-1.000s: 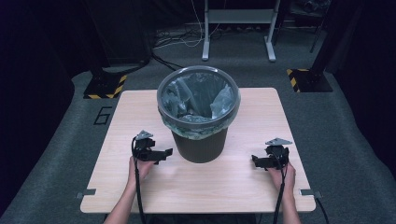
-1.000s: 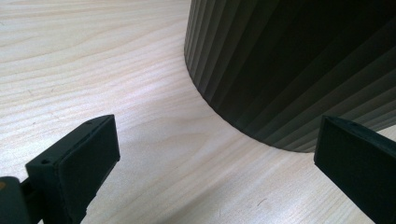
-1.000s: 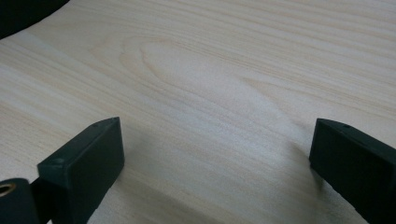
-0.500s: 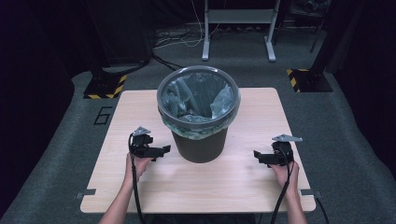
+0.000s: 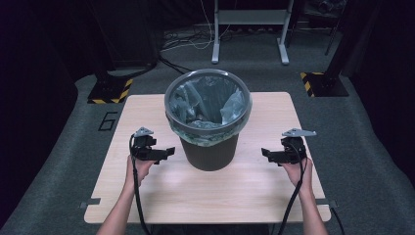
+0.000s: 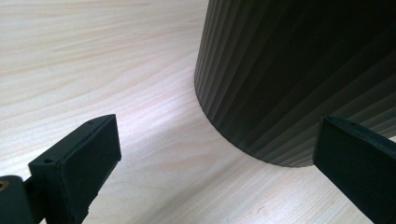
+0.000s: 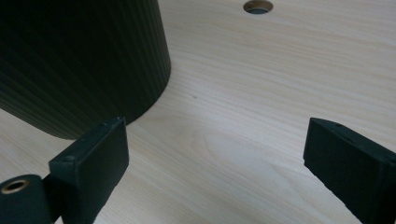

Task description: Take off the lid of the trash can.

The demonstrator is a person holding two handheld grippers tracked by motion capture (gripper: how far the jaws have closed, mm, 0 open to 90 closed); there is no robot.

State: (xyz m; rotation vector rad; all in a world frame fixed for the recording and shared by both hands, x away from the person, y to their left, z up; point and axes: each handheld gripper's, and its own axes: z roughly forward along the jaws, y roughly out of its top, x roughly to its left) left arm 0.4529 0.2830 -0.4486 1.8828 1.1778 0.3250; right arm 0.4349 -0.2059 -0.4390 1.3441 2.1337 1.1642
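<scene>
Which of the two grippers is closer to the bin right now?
The left gripper: its jaws nearly reach the bin, while the right gripper leaves a wider strip of bare table.

We see a light wood table (image 5: 161, 191) with a round hole (image 7: 258, 6); a dark ribbed bin (image 5: 210, 152) stands mid-table.

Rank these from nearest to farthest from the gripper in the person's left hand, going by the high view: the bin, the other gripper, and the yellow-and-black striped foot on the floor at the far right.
1. The bin, just beside the left gripper, at the table's middle.
2. The right gripper, across the table, beyond the bin.
3. The striped foot, on the floor past the table's far right corner.
</scene>
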